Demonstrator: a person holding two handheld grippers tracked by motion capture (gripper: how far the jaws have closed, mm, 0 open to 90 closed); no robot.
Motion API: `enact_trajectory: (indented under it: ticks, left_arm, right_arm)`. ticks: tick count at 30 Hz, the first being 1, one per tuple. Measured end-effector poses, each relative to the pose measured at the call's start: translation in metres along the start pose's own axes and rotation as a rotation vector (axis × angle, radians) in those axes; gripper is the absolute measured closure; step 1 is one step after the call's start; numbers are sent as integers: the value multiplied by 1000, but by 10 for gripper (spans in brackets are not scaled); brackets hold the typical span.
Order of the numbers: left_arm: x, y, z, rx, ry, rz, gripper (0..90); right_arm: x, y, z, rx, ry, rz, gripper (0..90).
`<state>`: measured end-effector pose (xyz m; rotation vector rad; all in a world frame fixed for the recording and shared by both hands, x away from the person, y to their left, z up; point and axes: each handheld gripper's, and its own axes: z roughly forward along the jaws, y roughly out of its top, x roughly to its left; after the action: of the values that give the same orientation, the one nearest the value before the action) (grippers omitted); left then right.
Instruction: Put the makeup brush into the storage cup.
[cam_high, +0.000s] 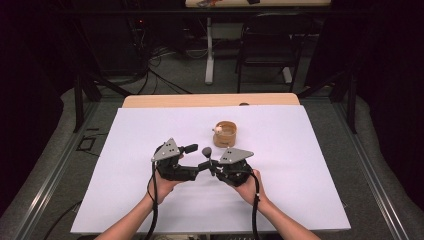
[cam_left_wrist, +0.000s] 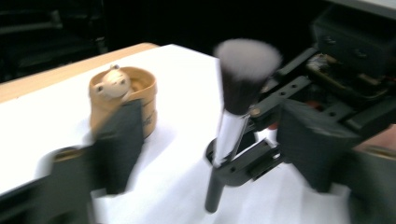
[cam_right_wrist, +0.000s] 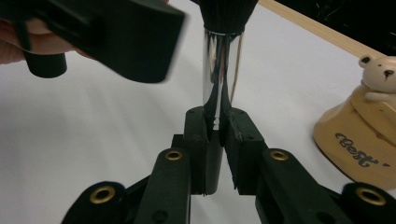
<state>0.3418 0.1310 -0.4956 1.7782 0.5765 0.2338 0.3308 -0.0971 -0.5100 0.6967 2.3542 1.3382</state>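
On the white sheet (cam_high: 280, 200) that covers the table, just beyond the two hands, sits a small tan cup (cam_high: 225, 134), round and open at the top, with a little cream bear figure (cam_left_wrist: 114, 83) propped at its rim. From the left gripper view the bear leans over the cup's edge, head and paws showing, and the inside of the cup stays hard to read: whether anything else lies in it cannot be told. From the right gripper view the cup is cut by the frame's right edge, dark lettering on its side only partly legible.

Now the brush: a makeup brush (cam_left_wrist: 231, 121) with a black handle, a shiny metal ferrule and a soft grey-tipped head stands upright between the hands, near the cup but apart from it. The right gripper (cam_right_wrist: 216, 128) is clenched on it, both pads pressing the handle just under the ferrule. The brush's head runs out of the top of that view.

The left gripper (cam_left_wrist: 205, 140) is released, its jaws standing apart either side of the brush, blurred, no pad on it. From above, the two grippers meet nose to nose, and their grey plates hide most of the brush
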Motion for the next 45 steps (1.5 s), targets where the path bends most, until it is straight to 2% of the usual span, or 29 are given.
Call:
enact_trajectory:
  ticks: [1, 3, 7, 9, 12, 16, 18, 19, 22, 25, 32, 38, 40, 42, 45]
  left_arm:
    - [1, 0, -2, -8, 17, -1, 160]
    - [2, 1, -6, -29, 20, -2, 130]
    - [5, 1, -14, -23, 27, 18, 4]
    - [6, -1, -19, -20, 19, 31, 0]
    - [9, -6, -26, -27, 8, 30, 0]
    - [11, -12, -34, -23, 30, 48, 0]
    - [12, -14, -37, -22, 28, 45, 0]
    - [12, -15, -39, -27, 41, 46, 0]
    - [13, -16, -45, -38, 36, 43, 0]
    - [14, -19, -51, -55, 61, 50, 0]
    - [18, -28, -64, -25, 80, 50, 0]
    - [23, -35, -79, -28, 111, 33, 0]
    - [24, -37, -84, -28, 105, 35, 0]
    - [22, -39, -87, -39, 120, 54, 0]
    - [22, -43, -93, -39, 104, 54, 0]
  right_arm:
    - [-1, 0, -1, 3, -4, 0, 789]
    - [-4, -1, -3, 1, -9, 8, 790]
    - [-6, -1, -6, -4, -16, 10, 789]
    - [-8, -1, -7, -7, -19, 12, 789]
    - [-10, -1, -9, -5, -22, 12, 790]
    - [-15, -2, -11, -9, -30, 23, 789]
    - [-17, -2, -13, -6, -32, 25, 790]
    - [-18, -2, -14, -7, -33, 25, 790]
    - [-22, -2, -17, -5, -36, 27, 790]
    - [-25, -2, -20, -7, -43, 29, 790]
    - [-34, -3, -29, -21, -59, 41, 790]
    - [-38, -1, -37, -33, -72, 46, 790]
    - [-40, -1, -39, -40, -77, 49, 790]
    - [-43, -1, -41, -39, -78, 53, 790]
    - [-46, -1, -44, -37, -81, 49, 790]
